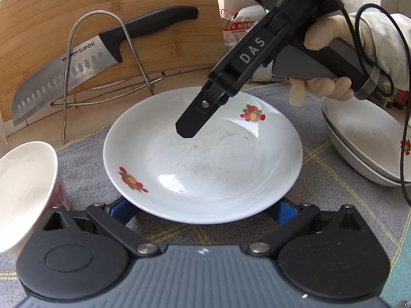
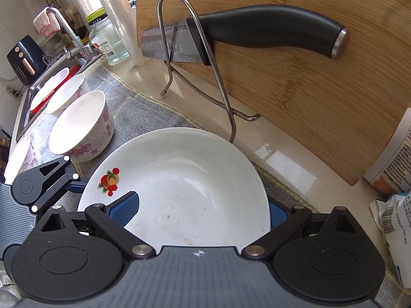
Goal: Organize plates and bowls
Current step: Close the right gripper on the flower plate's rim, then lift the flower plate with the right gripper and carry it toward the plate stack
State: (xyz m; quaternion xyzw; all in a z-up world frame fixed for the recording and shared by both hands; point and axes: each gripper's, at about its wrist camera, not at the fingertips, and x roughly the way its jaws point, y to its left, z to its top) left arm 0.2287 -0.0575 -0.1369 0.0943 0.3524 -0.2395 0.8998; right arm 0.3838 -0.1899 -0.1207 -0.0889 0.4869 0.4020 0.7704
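A white plate (image 1: 203, 159) with fruit decals lies on a grey cloth (image 1: 84, 169). My left gripper (image 1: 201, 211) stands open at its near rim, and the plate hides both blue fingertips. My right gripper (image 1: 190, 125), held by a gloved hand (image 1: 323, 38), reaches down over the plate from the upper right. In the right wrist view the same plate (image 2: 185, 179) fills the middle. There the right gripper (image 2: 201, 213) is open, one blue pad (image 2: 125, 209) over the plate's inside and the other outside its rim. Neither pad visibly presses on it.
Flowered bowls (image 2: 82, 125) (image 1: 25, 184) stand left of the plate, and stacked white dishes (image 1: 364, 141) on its right. Behind it a bamboo cutting board (image 2: 308, 89) and a knife (image 1: 77, 69) lean in a wire rack (image 1: 100, 59). A sink (image 2: 28, 97) lies far left, packets (image 2: 395, 205) at the right.
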